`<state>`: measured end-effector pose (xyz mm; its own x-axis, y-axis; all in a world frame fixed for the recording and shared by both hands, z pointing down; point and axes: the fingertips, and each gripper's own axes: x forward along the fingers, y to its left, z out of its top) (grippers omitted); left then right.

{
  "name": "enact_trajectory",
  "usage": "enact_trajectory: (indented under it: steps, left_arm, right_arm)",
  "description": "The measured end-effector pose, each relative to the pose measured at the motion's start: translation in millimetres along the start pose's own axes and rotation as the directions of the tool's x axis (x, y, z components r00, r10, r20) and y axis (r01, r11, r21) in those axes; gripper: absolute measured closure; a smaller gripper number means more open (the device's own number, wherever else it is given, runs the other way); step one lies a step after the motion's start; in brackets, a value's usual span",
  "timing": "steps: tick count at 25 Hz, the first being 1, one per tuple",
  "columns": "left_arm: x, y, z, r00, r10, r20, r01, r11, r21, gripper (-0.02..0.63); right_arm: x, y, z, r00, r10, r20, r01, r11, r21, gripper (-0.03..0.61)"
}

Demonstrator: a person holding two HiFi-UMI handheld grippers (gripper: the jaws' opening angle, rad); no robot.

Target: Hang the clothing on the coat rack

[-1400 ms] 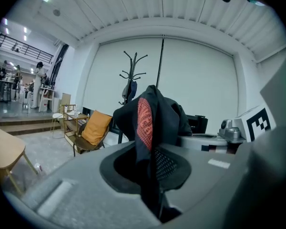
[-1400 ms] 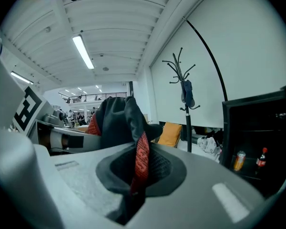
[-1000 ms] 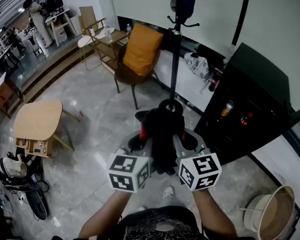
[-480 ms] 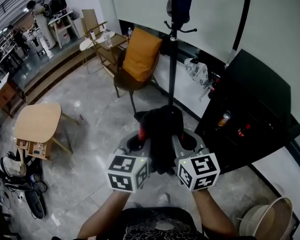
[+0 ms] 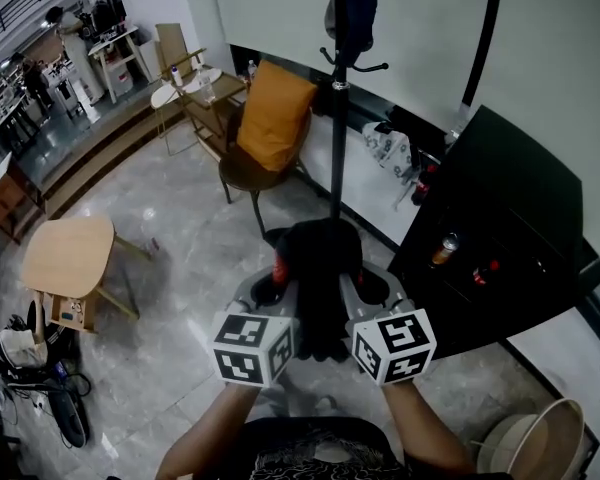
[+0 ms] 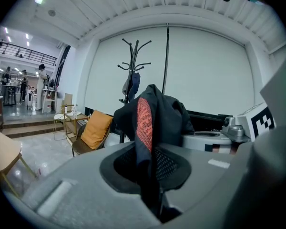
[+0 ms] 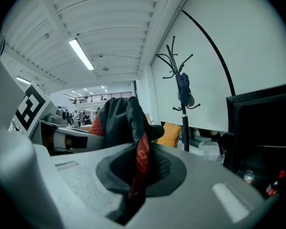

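An open office lounge: grey marble floor (image 5: 180,243), orange-cushioned wooden chair (image 5: 273,118), round pale wooden table (image 5: 70,253) at left, white workbenches (image 5: 115,43) with people (image 5: 56,20) upper left, black metal coat rack (image 5: 337,138).

A dark garment (image 5: 320,273) with a red patterned strip was held bunched up, pinched in the closed jaws of the left gripper (image 5: 271,290) and of the right gripper (image 5: 374,288). Its bulk was heaped above and between them, and a fold was left hanging down in the near middle. The coat rack (image 5: 337,128), a slim black pole with curved hooks near its top, was seen upright on the floor beyond the garment, close to the far wall. A dark blue item (image 5: 353,10) was hung on its upper hooks.
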<state>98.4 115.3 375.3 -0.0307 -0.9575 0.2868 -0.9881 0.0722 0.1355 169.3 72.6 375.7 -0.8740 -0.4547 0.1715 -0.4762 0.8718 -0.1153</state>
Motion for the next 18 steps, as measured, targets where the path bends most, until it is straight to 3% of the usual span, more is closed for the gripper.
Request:
enact_trajectory:
  steps: [8,18]
  left_arm:
    - [42.7,34.6,7.0,0.999,-0.045,-0.006,0.045,0.999,-0.010,0.578]
    - [74.3,110.3,38.6,0.992,-0.123,0.000,0.123,0.992,-0.005,0.578]
  right_arm:
    - [47.2,-15.0,0.7,0.999,-0.037,-0.015,0.037,0.999,-0.007,0.557]
    - [126.5,-4.1,25.6,0.993,-0.119,-0.015,0.119,0.993,-0.014,0.557]
